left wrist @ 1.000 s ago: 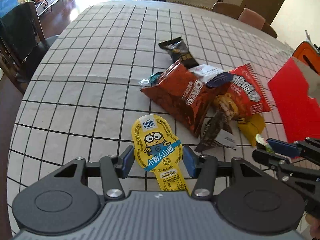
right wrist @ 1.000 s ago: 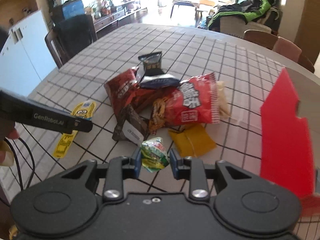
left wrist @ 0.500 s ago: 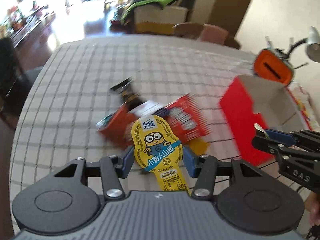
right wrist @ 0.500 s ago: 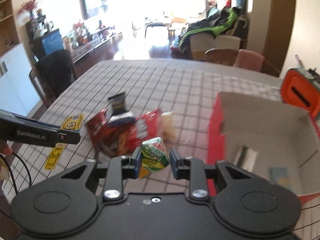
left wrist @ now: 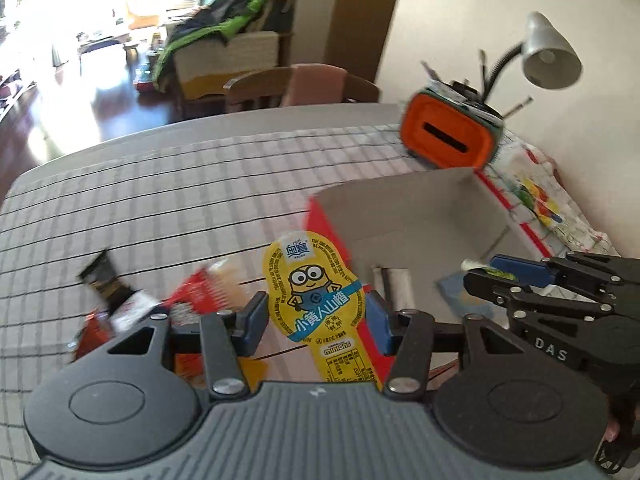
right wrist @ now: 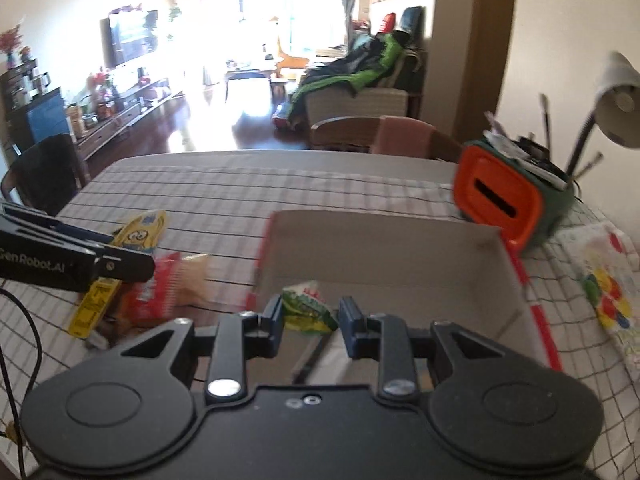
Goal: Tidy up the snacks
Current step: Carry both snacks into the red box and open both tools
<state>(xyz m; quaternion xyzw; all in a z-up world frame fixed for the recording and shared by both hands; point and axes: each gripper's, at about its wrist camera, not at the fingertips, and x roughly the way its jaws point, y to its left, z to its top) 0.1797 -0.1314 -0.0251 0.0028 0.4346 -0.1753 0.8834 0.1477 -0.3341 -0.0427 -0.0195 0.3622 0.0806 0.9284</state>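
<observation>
Table with grid-checked cloth [left wrist: 168, 200]: leftover snack pile [right wrist: 168, 288] now left behind at near-left. Red open-top cardboard box [right wrist: 384, 240]: newly ahead and below both tools, so drop-off looks imminent. Left gripper [left wrist: 316, 314]: clamped on yellow Minions-print pouch [left wrist: 314, 296], raised beside box's red wall. Right gripper [right wrist: 308, 318]: clamped on small green crinkled packet [right wrist: 306, 312], carried over box interior.
</observation>
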